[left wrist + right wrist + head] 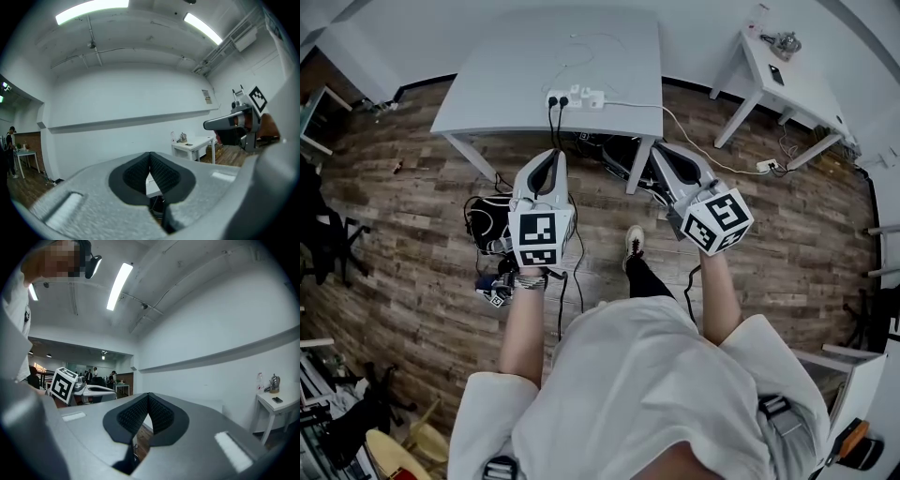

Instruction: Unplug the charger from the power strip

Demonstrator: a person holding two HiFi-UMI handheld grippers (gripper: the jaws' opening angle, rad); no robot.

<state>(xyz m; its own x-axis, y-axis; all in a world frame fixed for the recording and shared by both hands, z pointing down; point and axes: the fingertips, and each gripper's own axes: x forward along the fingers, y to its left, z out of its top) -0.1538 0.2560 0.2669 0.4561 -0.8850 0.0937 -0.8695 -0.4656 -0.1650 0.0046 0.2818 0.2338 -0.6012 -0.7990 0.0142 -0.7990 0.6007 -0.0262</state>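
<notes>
Head view showed the left gripper [549, 157] held out level on a straight forearm, its jaws pressed together on nothing, tip short of the counter's [511, 89] front edge. Just beyond it, the power strip [574, 97] lay near that edge, with two black plugs [559, 99] and a white charger [595, 97] seated in it. Further right, the right gripper [660, 149], also closed and empty, angled inward toward the counter, well apart from the strip.
</notes>
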